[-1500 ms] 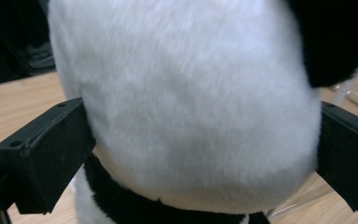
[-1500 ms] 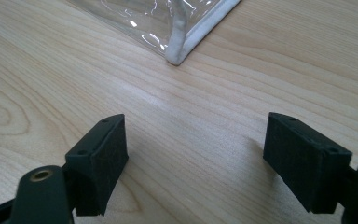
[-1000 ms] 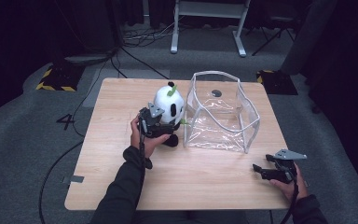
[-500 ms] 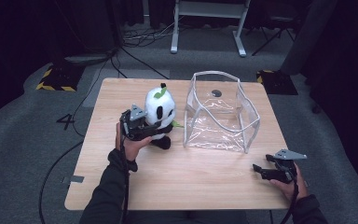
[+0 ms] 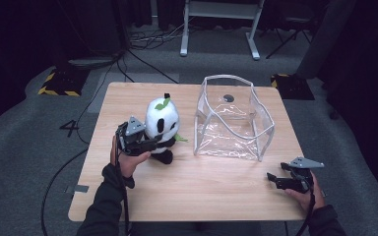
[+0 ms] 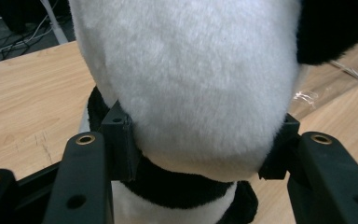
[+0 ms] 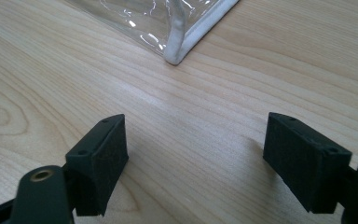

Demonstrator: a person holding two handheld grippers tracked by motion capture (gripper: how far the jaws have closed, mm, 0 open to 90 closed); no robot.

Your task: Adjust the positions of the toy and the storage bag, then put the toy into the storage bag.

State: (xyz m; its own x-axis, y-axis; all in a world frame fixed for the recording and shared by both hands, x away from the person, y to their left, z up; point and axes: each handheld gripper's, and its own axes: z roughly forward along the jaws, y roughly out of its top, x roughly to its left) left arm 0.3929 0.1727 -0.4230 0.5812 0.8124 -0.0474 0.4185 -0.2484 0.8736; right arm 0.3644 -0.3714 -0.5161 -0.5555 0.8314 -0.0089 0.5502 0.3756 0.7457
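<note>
On tabletop (image 5: 211, 187), left gripper (image 5: 146, 144) jaws clamped on panda plush (image 5: 161, 123) neck (just closed); right gripper (image 5: 281, 181) jaws apart, empty.

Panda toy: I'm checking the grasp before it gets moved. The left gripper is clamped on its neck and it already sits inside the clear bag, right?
Not quite. The left gripper is clamped on the panda toy at the neck, but the toy stands on the table, outside and to the left of the clear bag. The high view shows this.
</note>
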